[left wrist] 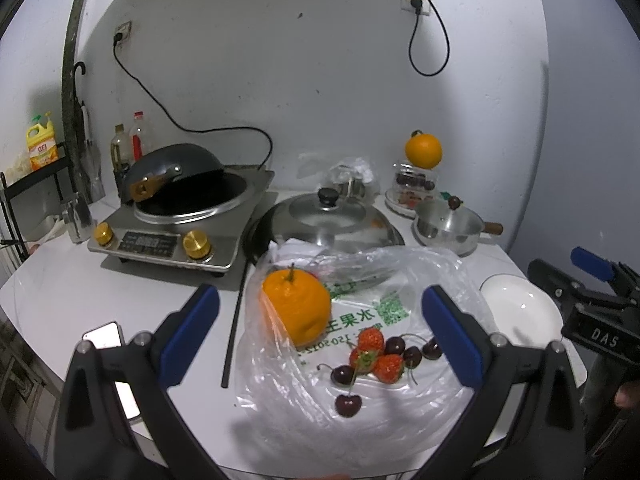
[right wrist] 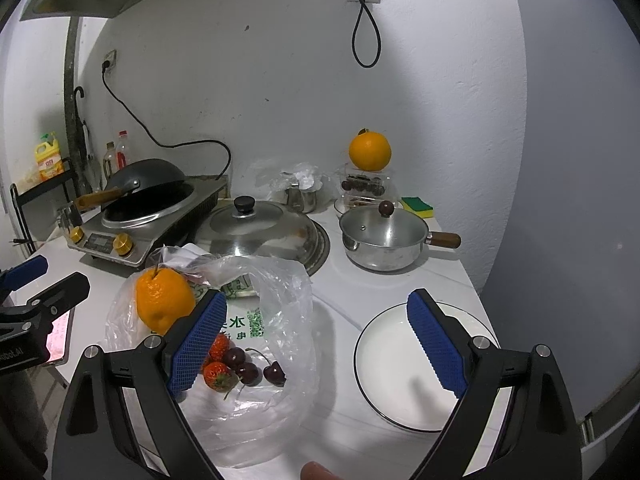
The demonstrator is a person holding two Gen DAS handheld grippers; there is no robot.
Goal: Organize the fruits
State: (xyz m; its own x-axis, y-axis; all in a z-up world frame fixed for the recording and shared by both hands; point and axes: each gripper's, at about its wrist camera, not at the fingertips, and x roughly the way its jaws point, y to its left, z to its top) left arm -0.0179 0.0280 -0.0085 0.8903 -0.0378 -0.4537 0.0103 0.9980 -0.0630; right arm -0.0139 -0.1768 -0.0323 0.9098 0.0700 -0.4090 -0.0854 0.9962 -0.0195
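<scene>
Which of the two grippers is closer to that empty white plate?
The right gripper: its right finger overlaps the white plate. The left gripper frames the fruit on the plastic bag, beside the plate. Both are open.

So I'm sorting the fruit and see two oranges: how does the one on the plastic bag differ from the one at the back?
The orange on the bag lies low on the counter beside strawberries; the back orange is perched on a clear container. The bag one looks bumpy and uneven with a thin upright stem; the back one looks smooth and round. Both are bright orange and untouched by either gripper.
</scene>
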